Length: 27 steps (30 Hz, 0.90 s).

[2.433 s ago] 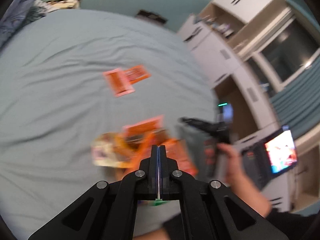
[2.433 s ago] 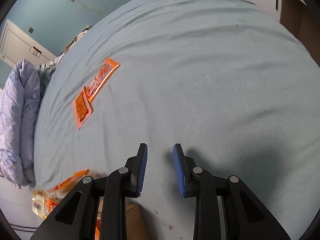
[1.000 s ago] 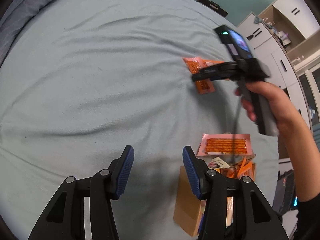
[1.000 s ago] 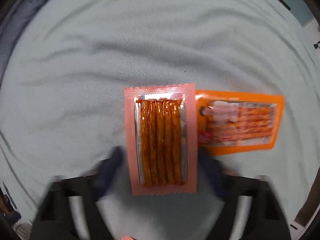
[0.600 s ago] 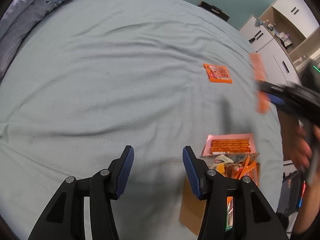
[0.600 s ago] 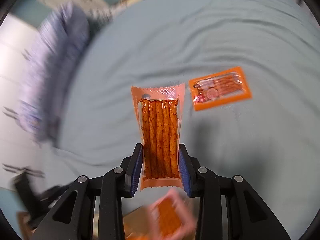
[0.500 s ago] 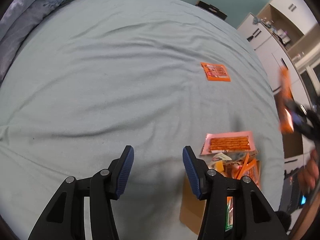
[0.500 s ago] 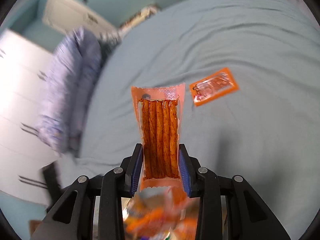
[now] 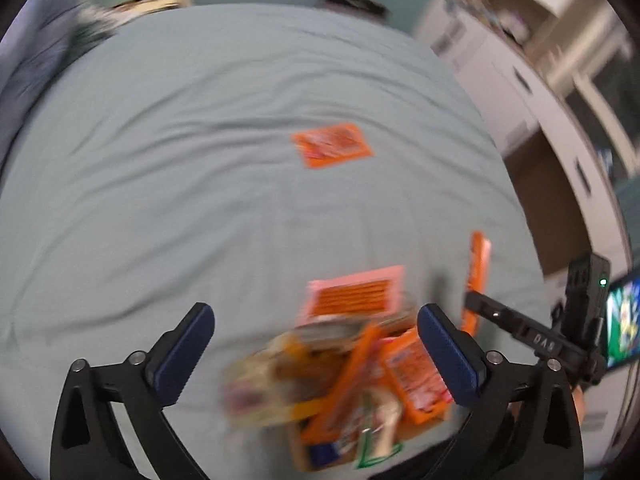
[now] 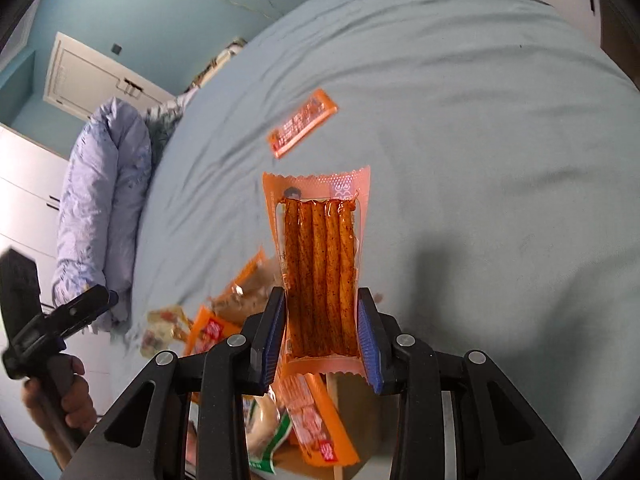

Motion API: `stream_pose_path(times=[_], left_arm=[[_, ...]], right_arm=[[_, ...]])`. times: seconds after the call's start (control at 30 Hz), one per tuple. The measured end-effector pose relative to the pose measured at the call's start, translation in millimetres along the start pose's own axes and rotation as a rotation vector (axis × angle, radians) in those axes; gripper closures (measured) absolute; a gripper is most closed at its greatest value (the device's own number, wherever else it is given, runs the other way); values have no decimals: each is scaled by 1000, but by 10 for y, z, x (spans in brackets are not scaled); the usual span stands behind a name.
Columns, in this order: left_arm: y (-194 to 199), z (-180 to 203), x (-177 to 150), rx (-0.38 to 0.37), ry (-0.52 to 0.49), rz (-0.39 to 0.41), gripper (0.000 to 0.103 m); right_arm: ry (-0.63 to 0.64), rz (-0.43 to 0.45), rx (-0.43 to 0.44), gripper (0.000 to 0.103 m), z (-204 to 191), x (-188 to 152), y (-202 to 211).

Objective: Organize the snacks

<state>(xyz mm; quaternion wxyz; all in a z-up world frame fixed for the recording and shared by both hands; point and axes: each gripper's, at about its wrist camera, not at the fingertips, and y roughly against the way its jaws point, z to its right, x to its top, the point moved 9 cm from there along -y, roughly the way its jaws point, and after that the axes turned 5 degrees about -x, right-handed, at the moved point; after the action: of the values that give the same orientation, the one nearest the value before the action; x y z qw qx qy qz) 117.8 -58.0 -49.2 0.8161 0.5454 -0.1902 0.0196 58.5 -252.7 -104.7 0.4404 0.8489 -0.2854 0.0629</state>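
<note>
My right gripper [image 10: 322,332] clamps a packet of spicy sticks [image 10: 319,276] above the cardboard box [image 10: 335,408] heaped with snacks below my jaws; my left gripper [image 9: 316,356] is opening, empty, over that pile. Beyond, one orange packet [image 10: 302,123] lies uncollected on the bed [image 10: 480,120].

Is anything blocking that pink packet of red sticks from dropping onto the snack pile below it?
Nothing visible does. The right gripper holds the pink packet of red sticks over the heap of orange snack packets, with open air between.
</note>
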Motion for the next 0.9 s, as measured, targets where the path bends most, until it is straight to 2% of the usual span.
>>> stream_pose_path(times=[0.1,0.13,0.23,0.3,0.33,0.37,0.4,0.43,0.53,0.63,0.8,0.9], left_arm=[[-511,334,137,66,-86,-157,0],[-725,422,157,117,-128,-214,0],[-1115,478,173,266,-220,-295,2],[-1291,442,158,334,-236,-338,11],[-1354,403,124,344,-228,-365,19],[-1395,386,93,340,-216,-386,49],[-1435,365,24,316,-195,-422,91],[-1447,344,-5,302,-185,-440,93],[-1302,251,40,310,-172,-378,97],[-992,91,173,300,-89,-280,98],[-192,-154,426,273,36,-63,98],[255,-186,482,238,81,35,98]], right_arm=[[21,34,-17,70,-32,48,54],[21,45,-26,70,-80,66,76],[-14,54,-10,70,16,50,98],[-45,57,4,70,62,14,122],[-50,62,4,70,91,6,141],[-50,69,0,70,116,1,157],[-43,74,-4,70,132,-3,172],[-36,80,-5,70,113,-14,187],[-23,87,3,70,54,0,170],[-18,89,11,70,90,-1,177],[-8,107,-3,70,37,18,177],[1,123,-18,70,13,29,207]])
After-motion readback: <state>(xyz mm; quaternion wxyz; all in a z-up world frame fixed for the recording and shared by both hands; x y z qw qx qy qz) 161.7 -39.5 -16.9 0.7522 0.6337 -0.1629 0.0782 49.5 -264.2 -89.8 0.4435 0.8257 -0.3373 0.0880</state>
